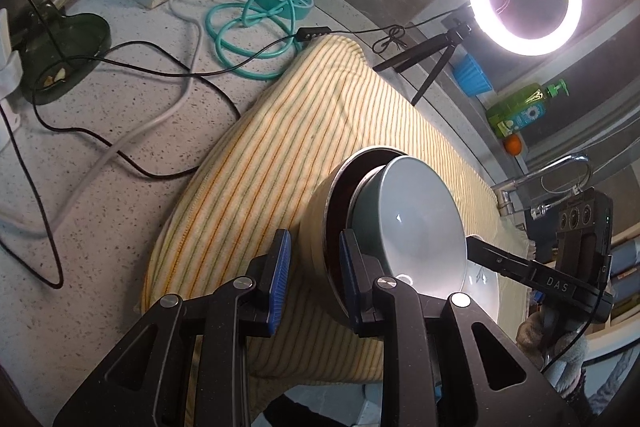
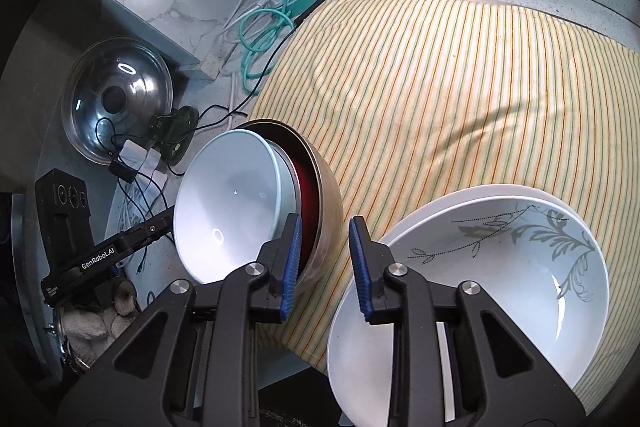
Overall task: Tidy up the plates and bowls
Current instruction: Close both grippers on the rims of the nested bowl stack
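bowls first: the pale blue glazed bowl (image 1: 416, 211) sits tilted inside the steel bowl with a dark red lining (image 2: 320, 187) on the striped yellow cloth (image 2: 460, 87). left gripper (image 1: 312, 275) pinches the steel rim, right gripper (image 2: 325, 259) pinches it too. beside them, the white leaf-patterned bowl (image 2: 520, 267) on a white plate (image 2: 360, 347) waits, unstacked.

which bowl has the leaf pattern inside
The white bowl at the right wrist view's lower right, nested in a plain white bowl. The pale blue bowl is unpatterned.

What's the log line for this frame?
left gripper: straddles steel bowl rim | right gripper: straddles opposite rim | contact: unclear | pale bowl: nested inside | striped cloth: underneath
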